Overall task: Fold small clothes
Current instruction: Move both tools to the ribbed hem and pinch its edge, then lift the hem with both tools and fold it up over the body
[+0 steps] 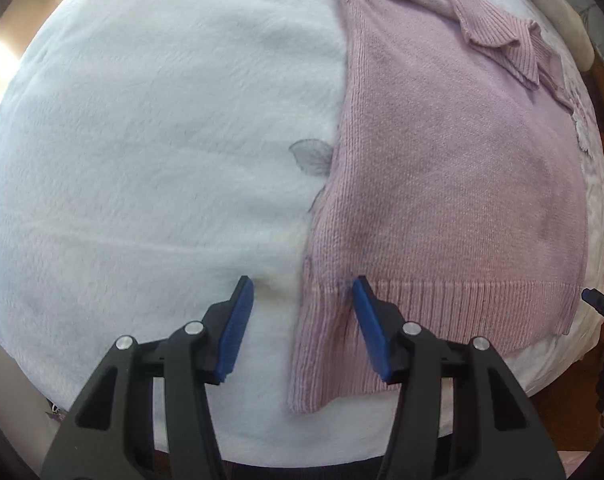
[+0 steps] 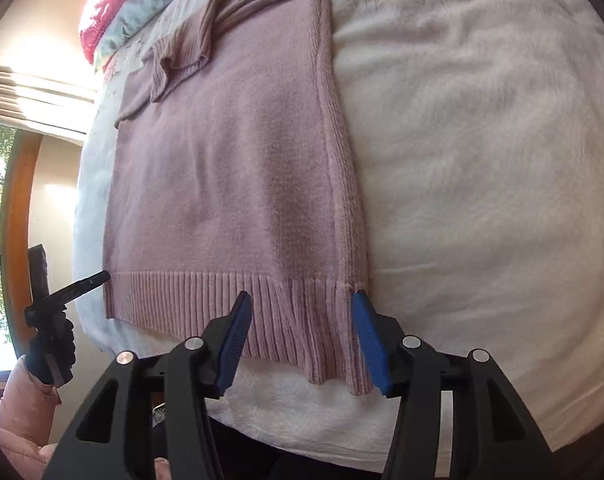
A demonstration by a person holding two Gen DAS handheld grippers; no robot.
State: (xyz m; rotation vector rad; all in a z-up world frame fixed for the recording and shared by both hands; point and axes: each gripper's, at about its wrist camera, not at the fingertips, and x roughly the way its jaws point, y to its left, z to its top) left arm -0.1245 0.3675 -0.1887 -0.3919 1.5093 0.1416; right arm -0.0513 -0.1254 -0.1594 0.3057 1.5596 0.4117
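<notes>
On the bed's white fleecy blanket (image 1: 142, 140) lies the pink knitted sweater (image 1: 441, 180), flat, sleeves folded across its upper body. Left gripper (image 1: 303, 292) jaws stand apart astride the hem's left corner; right gripper (image 2: 302, 304) jaws stand apart over the right corner.

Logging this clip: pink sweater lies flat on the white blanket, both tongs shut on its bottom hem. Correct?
Not quite. Both tongs, left and right, are open at the hem, as each wrist view shows. The pink sweater does lie flat on the white blanket.
</notes>
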